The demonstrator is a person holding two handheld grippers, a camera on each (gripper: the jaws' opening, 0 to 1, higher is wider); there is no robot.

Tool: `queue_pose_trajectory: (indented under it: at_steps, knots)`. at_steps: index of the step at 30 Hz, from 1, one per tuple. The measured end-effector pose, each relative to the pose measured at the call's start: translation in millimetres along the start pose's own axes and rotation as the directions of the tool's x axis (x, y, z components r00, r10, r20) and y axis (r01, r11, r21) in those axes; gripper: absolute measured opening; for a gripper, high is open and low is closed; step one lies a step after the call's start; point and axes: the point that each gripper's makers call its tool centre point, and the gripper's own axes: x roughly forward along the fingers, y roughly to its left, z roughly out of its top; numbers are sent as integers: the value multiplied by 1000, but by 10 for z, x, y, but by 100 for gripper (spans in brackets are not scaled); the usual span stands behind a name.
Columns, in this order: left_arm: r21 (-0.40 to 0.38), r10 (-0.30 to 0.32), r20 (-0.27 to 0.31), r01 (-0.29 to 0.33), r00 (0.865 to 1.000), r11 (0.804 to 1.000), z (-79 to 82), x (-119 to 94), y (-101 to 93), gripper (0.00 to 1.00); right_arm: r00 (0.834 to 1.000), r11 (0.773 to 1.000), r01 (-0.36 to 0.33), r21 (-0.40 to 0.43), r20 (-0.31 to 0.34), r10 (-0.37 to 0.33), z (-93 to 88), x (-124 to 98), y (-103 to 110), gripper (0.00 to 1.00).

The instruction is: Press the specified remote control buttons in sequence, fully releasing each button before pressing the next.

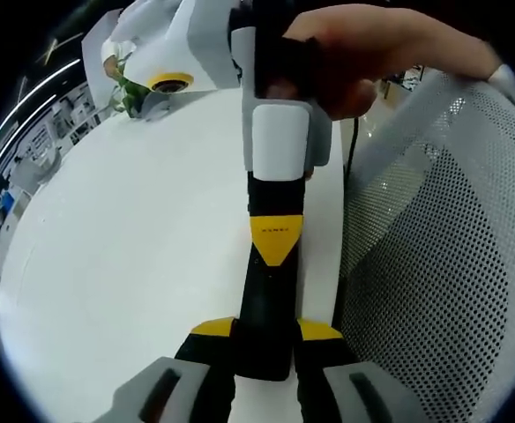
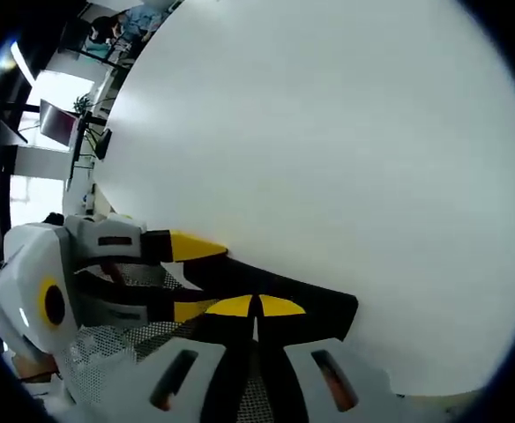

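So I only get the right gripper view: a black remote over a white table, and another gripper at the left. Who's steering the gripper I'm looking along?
Observer: A person. In the left gripper view, a hand wraps around the right gripper from above.
Visitor: And is its tip on the remote?
Observer: It looks so. From that side its yellow tip, jaws together, appears to touch the far end of the remote, while the left gripper clamps the near end.
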Motion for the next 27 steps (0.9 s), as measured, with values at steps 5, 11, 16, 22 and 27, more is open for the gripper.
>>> queue_pose_trajectory:
  at_steps: [5, 11, 16, 22, 27]
  knots:
    - [-2, 0, 2, 0, 1000, 1000, -2, 8, 3, 25, 1000, 1000, -7, 1, -11, 7, -23, 7, -3, 0]
    - [-5, 0, 8, 0, 1000, 1000, -3, 18, 8, 25, 1000, 1000, 2, -12, -18, -2, -21, 17, -6, 0]
    - [-7, 3, 13, -3, 1000, 1000, 3, 15, 7, 25, 999, 999, -33, 18, -12, 33, -17, 21, -11, 0]
    - [-9, 5, 17, -5, 1000, 1000, 5, 12, 5, 25, 999, 998, -43, 39, -3, 43, -13, 34, 6, 0]
    - [-13, 5, 22, -5, 1000, 1000, 6, 8, 1, 25, 999, 997, 41, -59, -5, -41, -10, 43, 19, 0]
